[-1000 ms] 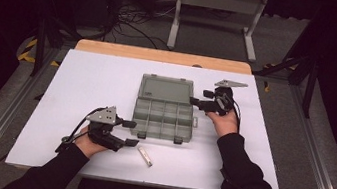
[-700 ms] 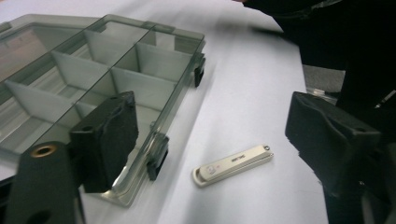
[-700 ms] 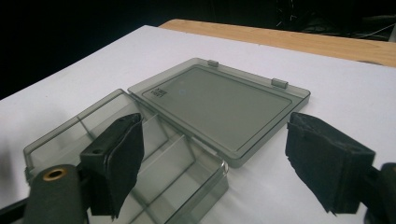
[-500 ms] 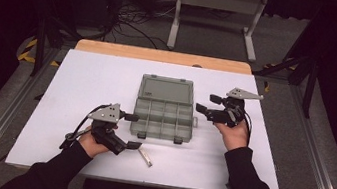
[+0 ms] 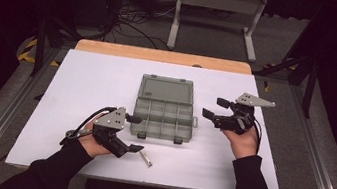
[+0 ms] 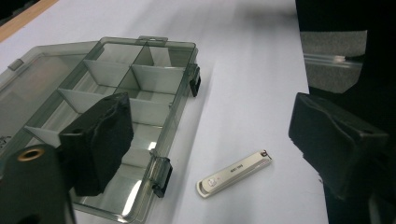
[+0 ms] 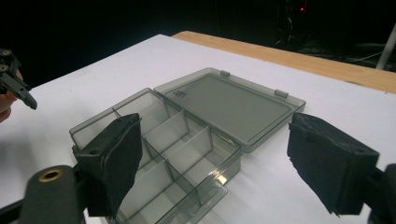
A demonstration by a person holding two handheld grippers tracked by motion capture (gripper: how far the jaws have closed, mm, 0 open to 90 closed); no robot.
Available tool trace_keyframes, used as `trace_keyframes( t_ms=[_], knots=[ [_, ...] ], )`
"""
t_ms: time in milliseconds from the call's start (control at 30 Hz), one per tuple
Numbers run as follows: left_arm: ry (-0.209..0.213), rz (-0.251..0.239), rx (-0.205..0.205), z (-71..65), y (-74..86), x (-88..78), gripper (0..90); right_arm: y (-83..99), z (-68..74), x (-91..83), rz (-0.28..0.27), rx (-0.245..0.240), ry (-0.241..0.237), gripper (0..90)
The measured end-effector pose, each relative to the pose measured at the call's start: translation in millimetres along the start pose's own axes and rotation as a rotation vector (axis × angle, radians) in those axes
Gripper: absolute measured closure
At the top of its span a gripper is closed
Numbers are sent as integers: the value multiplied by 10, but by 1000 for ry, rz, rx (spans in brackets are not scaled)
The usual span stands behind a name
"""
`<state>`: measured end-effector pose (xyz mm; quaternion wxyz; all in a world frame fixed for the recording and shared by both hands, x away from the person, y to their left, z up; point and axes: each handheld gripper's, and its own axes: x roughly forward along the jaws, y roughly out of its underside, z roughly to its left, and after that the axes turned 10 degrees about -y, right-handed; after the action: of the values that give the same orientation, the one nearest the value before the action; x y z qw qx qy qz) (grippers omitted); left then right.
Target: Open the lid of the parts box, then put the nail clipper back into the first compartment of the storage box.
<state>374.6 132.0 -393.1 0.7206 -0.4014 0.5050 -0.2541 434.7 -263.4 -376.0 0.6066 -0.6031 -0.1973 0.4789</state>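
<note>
Beside open left tongs (image 5: 134,133), nail clipper (image 5: 146,157) near organizer box (image 5: 164,120)

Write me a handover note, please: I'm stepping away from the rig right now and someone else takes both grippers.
Left gripper: open, nothing between its jaws, which have just been opening; it hovers near the front left corner of the box.
Right gripper: open and empty, held off the right side of the box.
Compartment box: mid-table, lid folded back flat, compartments look empty.
Nail clipper: lies flat on the white table, just in front of the box, outside it.
Done: box opened.
Left, probably: pick up the clipper, put it in a compartment, close the lid.
</note>
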Motion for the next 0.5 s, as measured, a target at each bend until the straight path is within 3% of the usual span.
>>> trace_keyframes(
  t_ms=[167,367,500],
  knots=[
    [65,61,17,-12,-98,51,187,-38,-10,-84,-22,-4,11,182],
    [80,113,68,-53,-201,103,181,-67,-22,-119,-39,1,12,181],
    [112,171,98,-72,-281,183,167,-71,-23,-105,-37,-4,8,179]
  ],
)
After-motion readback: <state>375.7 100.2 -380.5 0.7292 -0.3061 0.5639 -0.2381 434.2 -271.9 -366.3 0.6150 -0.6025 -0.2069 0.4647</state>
